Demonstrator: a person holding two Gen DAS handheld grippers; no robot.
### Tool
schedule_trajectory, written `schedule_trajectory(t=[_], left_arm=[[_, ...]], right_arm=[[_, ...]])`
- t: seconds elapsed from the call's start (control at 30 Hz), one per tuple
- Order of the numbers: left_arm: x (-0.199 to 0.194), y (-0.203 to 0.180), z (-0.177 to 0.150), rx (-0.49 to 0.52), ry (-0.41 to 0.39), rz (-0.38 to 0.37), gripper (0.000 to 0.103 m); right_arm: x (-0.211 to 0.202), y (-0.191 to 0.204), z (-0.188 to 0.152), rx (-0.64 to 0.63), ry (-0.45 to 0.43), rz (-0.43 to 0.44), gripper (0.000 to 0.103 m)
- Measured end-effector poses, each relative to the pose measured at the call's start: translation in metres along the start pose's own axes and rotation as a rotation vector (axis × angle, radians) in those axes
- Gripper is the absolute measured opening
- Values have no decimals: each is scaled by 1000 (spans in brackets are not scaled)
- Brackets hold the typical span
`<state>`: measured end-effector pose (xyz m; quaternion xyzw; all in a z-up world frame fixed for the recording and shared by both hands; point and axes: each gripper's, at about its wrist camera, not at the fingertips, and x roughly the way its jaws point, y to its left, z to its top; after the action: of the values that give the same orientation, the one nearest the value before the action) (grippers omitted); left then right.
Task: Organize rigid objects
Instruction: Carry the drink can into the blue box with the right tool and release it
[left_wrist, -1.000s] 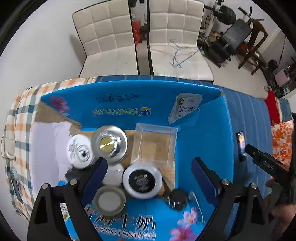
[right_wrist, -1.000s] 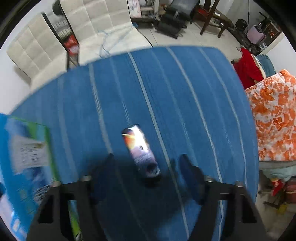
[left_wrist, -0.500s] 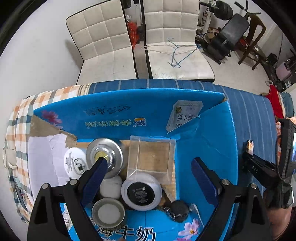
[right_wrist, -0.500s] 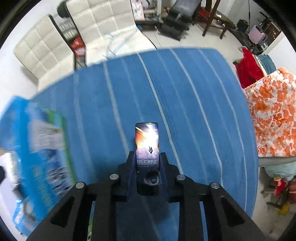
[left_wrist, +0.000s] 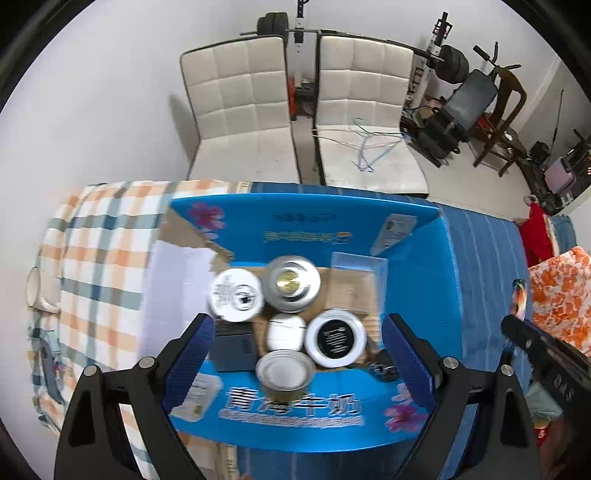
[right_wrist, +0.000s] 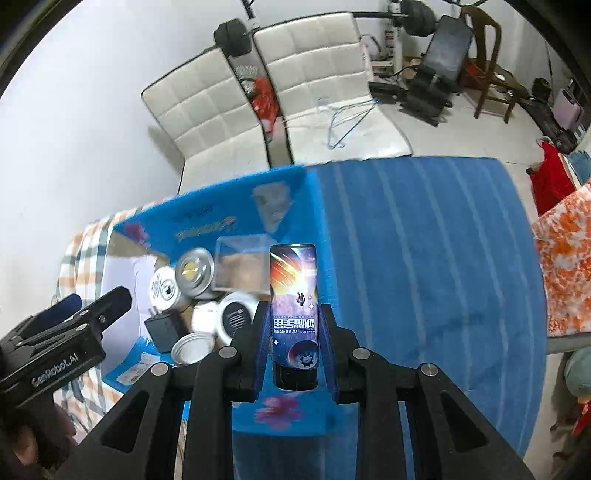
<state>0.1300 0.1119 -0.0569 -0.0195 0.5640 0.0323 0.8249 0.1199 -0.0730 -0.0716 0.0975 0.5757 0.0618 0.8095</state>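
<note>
The right gripper (right_wrist: 295, 350) has its blue ridged pads clamped on the lower part of a slim glossy can (right_wrist: 294, 306), a rounded cylinder printed with a comet and starry sky in purple, orange and blue, with white characters across it; the can stands up from between the fingers, above the right wall of the blue cardboard box (right_wrist: 321, 221) and the striped blue cloth (right_wrist: 424, 258) beyond. The left gripper (left_wrist: 297, 354) hangs over the same open box with its jaws spread wide and nothing between them, its blue textured pads (left_wrist: 192, 347) framing the contents. On the brown corrugated floor of the box lie a round brushed-metal tin with a gold centre (left_wrist: 293, 283), a white disc-shaped jar with printed text (left_wrist: 236, 294), a small smooth white round container (left_wrist: 286, 330), a silver-rimmed jar with a black label (left_wrist: 335, 338), a shallow open metal lid (left_wrist: 285, 372), a matte dark grey rectangular box (left_wrist: 234, 349) and a clear plastic square case (left_wrist: 356, 280). To the box's left the surface is covered with an orange, white and teal plaid cloth (left_wrist: 96, 258). Two white quilted chairs (left_wrist: 240, 110) stand behind.
</note>
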Motion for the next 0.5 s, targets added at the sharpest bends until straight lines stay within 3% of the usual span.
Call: schedule_trajectory(t=[0.13, 0.3, 0.5], left_arm=[[11, 13, -1, 13, 10, 29, 93], [35, 28, -2, 23, 39, 57, 93], [65, 41, -2, 8, 89, 38, 93]], right_arm=[[40, 24, -4, -16, 46, -54, 27], [77, 24, -1, 14, 107, -111, 27], [105, 25, -2, 9, 140, -180, 27]])
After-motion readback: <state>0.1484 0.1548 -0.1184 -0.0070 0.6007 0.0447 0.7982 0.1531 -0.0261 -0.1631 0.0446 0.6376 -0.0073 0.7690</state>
